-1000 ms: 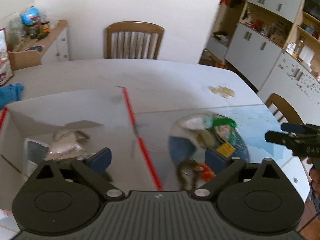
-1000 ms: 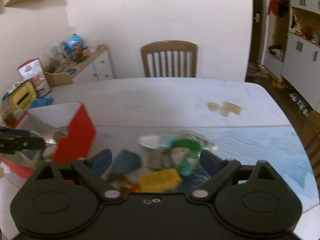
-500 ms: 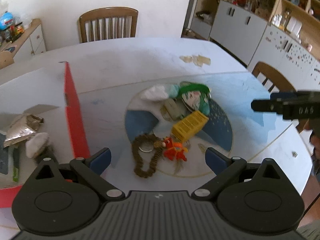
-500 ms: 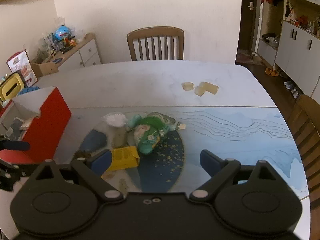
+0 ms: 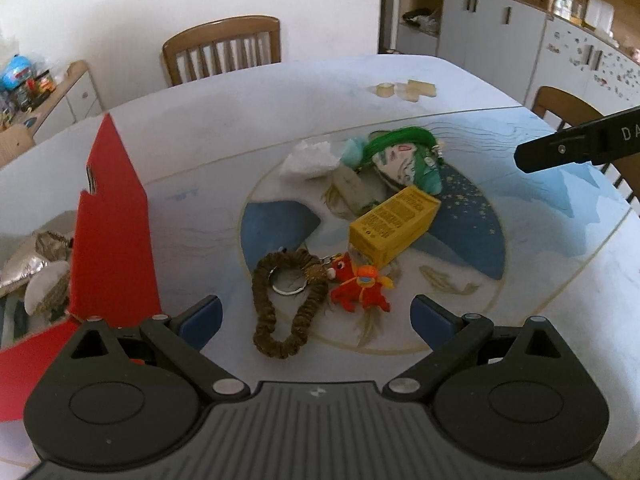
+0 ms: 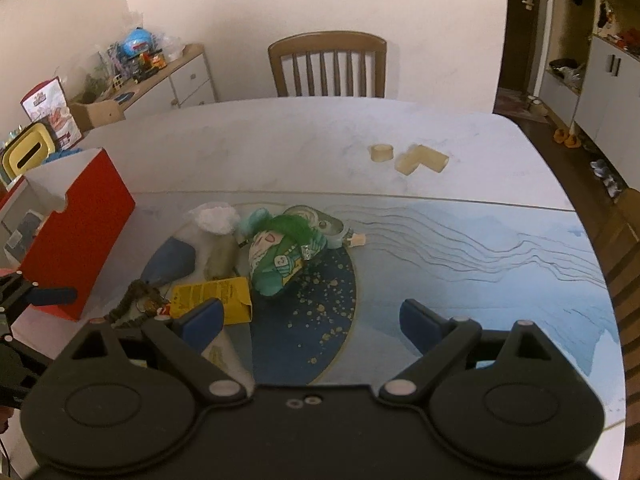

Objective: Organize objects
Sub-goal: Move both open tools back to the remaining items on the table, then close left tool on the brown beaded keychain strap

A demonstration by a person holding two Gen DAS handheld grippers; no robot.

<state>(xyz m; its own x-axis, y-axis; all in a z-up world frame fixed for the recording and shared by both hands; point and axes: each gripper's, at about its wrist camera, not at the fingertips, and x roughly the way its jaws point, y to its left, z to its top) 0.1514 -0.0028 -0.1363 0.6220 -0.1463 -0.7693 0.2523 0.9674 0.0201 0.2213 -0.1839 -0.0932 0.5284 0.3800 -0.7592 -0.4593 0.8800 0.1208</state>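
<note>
Table (image 6: pixel 304 148) was spread with a blue mat (image 6: pixel 480 264), red box (image 5: pixel 112 224) stood at its left, pile of yellow carton (image 5: pixel 394 222), green doll (image 6: pixel 282 254), brown cord loop (image 5: pixel 286 300) and red toy (image 5: pixel 360 288) was heaped beside it, left gripper (image 5: pixel 316 314) and right gripper (image 6: pixel 310 320) were held wide apart, nothing gripped.

Readable only in part: white capitals "DA" on the black finger of the right gripper (image 5: pixel 580 146), cut off at the right edge of the left wrist view. Dense black print on the yellow box (image 5: pixel 394 222) near the middle of the table, too small to read.
</note>
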